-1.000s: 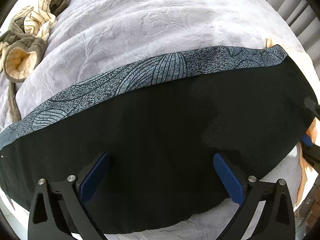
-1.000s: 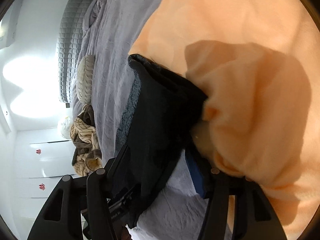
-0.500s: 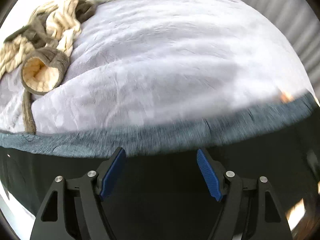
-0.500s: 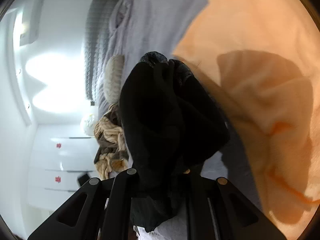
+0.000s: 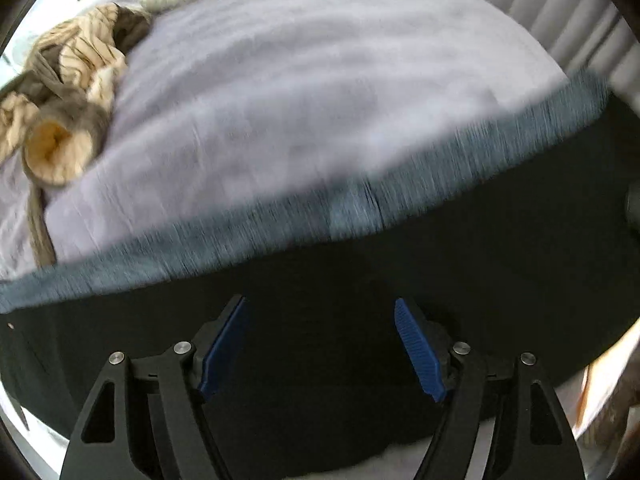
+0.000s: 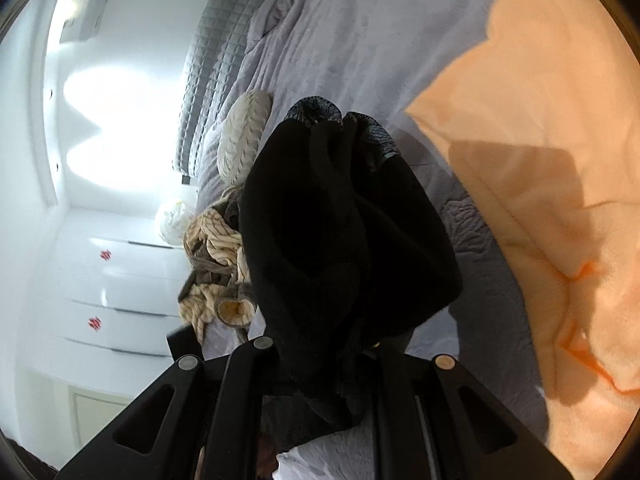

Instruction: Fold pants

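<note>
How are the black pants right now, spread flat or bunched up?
Partly both: the black pants lie spread across the bed under the open left tool, one end bunched in the shut right tool.

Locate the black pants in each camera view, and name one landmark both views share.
Left wrist view: the black pants spread across the lower half, grey patterned band along their upper edge, under the open left gripper.
Right wrist view: the pants hang bunched at centre, clamped in the right gripper.
Shared landmark: the striped beige clothes pile on the lilac bedspread.
</note>
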